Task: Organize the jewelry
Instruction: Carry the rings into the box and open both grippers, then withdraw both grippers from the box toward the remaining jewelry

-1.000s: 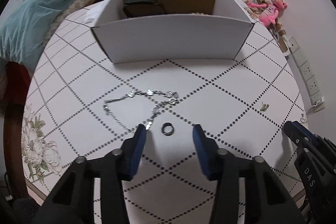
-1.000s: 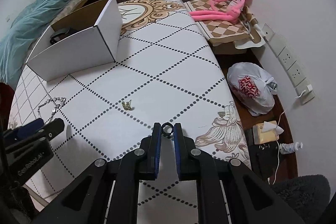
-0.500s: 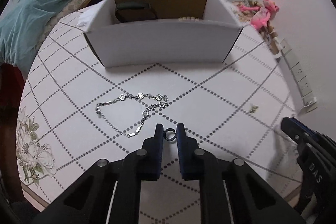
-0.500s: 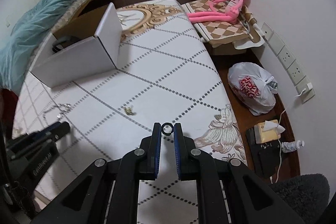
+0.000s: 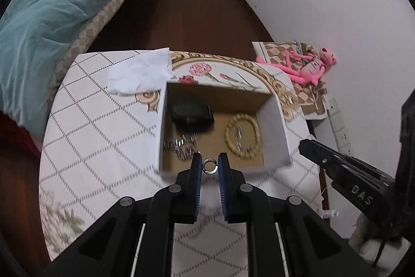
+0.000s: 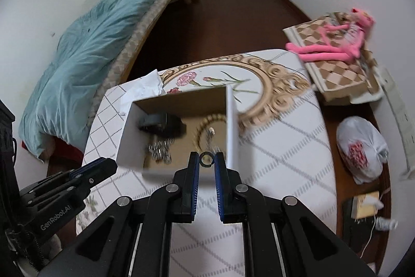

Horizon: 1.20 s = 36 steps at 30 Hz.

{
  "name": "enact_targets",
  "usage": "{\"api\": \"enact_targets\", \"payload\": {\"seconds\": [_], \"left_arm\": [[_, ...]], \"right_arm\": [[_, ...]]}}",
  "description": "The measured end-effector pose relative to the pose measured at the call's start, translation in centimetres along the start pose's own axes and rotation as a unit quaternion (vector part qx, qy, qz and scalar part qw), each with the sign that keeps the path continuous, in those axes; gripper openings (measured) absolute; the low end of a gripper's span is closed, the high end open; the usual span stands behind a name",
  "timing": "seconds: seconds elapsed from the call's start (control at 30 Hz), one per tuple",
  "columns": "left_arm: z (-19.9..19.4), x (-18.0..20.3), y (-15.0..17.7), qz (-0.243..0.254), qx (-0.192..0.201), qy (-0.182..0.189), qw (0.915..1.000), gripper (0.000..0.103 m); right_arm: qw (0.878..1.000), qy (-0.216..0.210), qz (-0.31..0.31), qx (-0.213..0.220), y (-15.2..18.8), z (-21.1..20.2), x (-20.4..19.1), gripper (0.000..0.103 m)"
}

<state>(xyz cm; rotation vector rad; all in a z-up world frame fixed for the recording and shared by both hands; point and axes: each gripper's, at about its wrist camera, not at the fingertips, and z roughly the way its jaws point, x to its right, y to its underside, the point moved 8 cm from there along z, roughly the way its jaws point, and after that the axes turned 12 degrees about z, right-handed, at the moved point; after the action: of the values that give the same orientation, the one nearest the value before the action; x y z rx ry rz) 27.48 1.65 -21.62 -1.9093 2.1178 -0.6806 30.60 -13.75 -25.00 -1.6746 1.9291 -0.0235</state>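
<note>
My left gripper (image 5: 209, 166) is shut on a small silver ring (image 5: 209, 166) and holds it above the near wall of the open white cardboard box (image 5: 281, 131). My right gripper (image 6: 206, 159) is shut on a dark ring (image 6: 206, 159) above the same box (image 6: 232, 126), near its right wall. Inside the box lie a black case (image 5: 192, 114), a gold bead bracelet (image 5: 242, 136) and a silver chain heap (image 5: 181, 146).
The box stands on a white table with a dotted diamond pattern (image 5: 98, 126). Crumpled white paper (image 5: 140, 72) lies behind the box. A bed with a teal blanket (image 5: 46, 14) is to the left. A pink plush toy (image 6: 337, 43) and a white bag (image 6: 363, 147) are on the right.
Both grippers rose and moved forward over the box, each holding its ring. The left gripper closed on its ring from the table a second ago.
</note>
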Motion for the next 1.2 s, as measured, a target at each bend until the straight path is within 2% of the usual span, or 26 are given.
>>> {"api": "enact_targets", "payload": {"seconds": [0.13,0.27,0.3,0.33,0.37,0.4,0.43,0.57,0.6,0.63,0.7,0.73,0.77,0.8,0.93,1.2], "left_arm": [[1.7,-0.9,-2.0,-0.006,-0.02,0.007,0.9998,0.011],[3.1,-1.6,-2.7,-0.014,-0.056,-0.007,0.9983,0.012],[3.2,-1.8,-2.9,-0.013,-0.056,-0.014,0.9983,0.016],[3.2,-2.1,-3.1,-0.012,-0.056,-0.025,0.9981,0.028],[3.2,-2.4,-3.3,-0.012,-0.055,-0.031,0.9979,0.038],[3.1,-2.7,-3.5,-0.014,-0.05,-0.038,0.998,0.063],[2.9,-3.0,-3.7,-0.017,-0.044,-0.046,0.9978,0.079],[1.9,-4.2,-3.6,-0.025,-0.028,-0.069,0.9969,0.079],[1.9,-4.4,-3.5,-0.024,-0.028,-0.076,0.9964,0.082],[1.8,-4.7,-3.3,-0.024,-0.029,-0.087,0.9955,0.094],[1.5,-5.0,-2.9,-0.024,-0.023,-0.098,0.9946,0.103],[1.3,-5.2,-2.6,-0.023,-0.02,-0.107,0.9938,0.103],[1.1,-5.3,-2.3,-0.019,-0.016,-0.119,0.9926,0.103],[1.0,-5.3,-2.2,-0.016,-0.013,-0.127,0.9917,0.103],[0.3,-5.2,-1.4,-0.009,-0.005,-0.147,0.9891,0.103],[-2.0,-4.7,-0.6,-0.012,0.014,-0.157,0.9874,0.103]], "right_arm": [[0.999,0.017,-0.013,-0.035,-2.6,3.1,-0.9,0.012],[0.997,0.031,-0.022,-0.074,-3.6,5.3,-1.0,0.013],[0.996,0.034,-0.024,-0.078,-3.8,5.5,-1.1,0.016],[0.996,0.038,-0.025,-0.079,-3.9,5.6,-1.0,0.02],[0.996,0.04,-0.024,-0.079,-4.1,5.5,-1.0,0.032],[0.996,0.038,-0.022,-0.078,-4.3,5.4,-0.9,0.039],[0.996,0.038,-0.022,-0.076,-4.3,5.2,-0.9,0.039],[0.997,0.046,-0.026,-0.063,-4.4,4.5,-0.6,0.04],[0.997,0.051,-0.027,-0.059,-4.3,4.4,-0.5,0.044],[0.996,0.058,-0.031,-0.053,-4.1,4.1,-0.4,0.048],[0.996,0.072,-0.039,-0.044,-3.8,3.8,-0.2,0.066],[0.995,0.08,-0.043,-0.04,-3.7,3.7,-0.1,0.073],[0.994,0.091,-0.05,-0.036,-3.4,3.5,0.0,0.088],[0.993,0.102,-0.056,-0.032,-3.0,3.4,0.1,0.095],[0.989,0.132,-0.063,-0.023,-1.8,3.2,0.7,0.095],[0.989,0.131,-0.064,0.001,-0.9,0.8,0.1,0.096]]}}
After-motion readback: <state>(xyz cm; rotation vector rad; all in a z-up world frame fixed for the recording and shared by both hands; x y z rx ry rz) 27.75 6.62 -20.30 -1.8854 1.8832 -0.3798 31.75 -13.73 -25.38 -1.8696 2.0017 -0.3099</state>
